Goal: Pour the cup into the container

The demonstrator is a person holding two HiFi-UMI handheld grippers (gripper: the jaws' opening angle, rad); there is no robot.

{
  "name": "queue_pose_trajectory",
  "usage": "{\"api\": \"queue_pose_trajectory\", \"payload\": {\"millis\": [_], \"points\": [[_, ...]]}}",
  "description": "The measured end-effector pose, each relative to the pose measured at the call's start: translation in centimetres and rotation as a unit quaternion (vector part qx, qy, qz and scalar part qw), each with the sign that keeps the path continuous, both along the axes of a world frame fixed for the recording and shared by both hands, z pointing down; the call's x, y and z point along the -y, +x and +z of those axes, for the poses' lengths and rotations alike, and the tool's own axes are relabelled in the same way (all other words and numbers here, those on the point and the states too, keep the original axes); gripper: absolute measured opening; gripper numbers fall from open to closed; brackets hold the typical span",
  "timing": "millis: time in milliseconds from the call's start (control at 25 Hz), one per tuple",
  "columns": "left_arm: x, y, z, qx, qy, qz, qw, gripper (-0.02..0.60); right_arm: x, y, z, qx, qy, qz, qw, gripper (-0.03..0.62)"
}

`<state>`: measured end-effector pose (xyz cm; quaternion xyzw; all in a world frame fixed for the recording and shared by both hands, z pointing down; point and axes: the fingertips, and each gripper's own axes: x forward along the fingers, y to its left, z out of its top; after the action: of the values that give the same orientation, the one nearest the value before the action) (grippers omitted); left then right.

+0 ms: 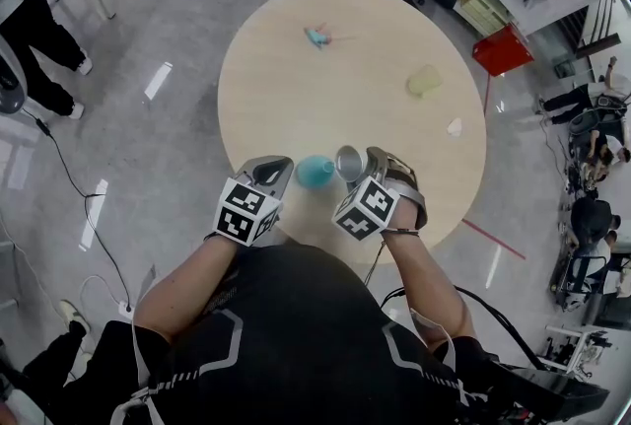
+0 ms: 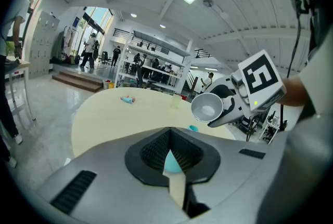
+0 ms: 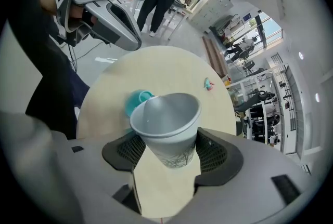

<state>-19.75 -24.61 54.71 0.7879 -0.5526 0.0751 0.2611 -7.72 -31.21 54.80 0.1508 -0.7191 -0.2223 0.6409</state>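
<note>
A grey paper cup sits between the jaws of my right gripper, which is shut on it. The cup is tilted with its mouth toward the left; in the left gripper view its open mouth faces the camera. A teal container stands on the round table between the two grippers, just left of the cup. My left gripper is shut, its tip beside the container. Teal shows through the slot at its jaws; whether they touch it I cannot tell.
A pale yellow cup stands at the table's right, a small teal object at its far side, and a white scrap near the right edge. A red box and cables lie on the floor. A person stands far left.
</note>
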Motion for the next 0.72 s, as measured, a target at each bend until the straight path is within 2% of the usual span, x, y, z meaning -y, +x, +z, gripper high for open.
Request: {"api": "queue_pose_trajectory", "payload": {"millis": [520, 720], "points": [[0.2, 0.1, 0.3, -0.006, -0.005, -0.003, 1.0000, 0.001, 0.2, 0.1, 1.1, -0.007, 0.003, -0.007, 1.000, 0.308], [0.6, 0.2, -0.4, -0.003, -0.001, 0.002, 1.0000, 0.000, 0.0, -0.2, 1.7, 0.030, -0.015, 0.012, 0.999, 0.308]]}}
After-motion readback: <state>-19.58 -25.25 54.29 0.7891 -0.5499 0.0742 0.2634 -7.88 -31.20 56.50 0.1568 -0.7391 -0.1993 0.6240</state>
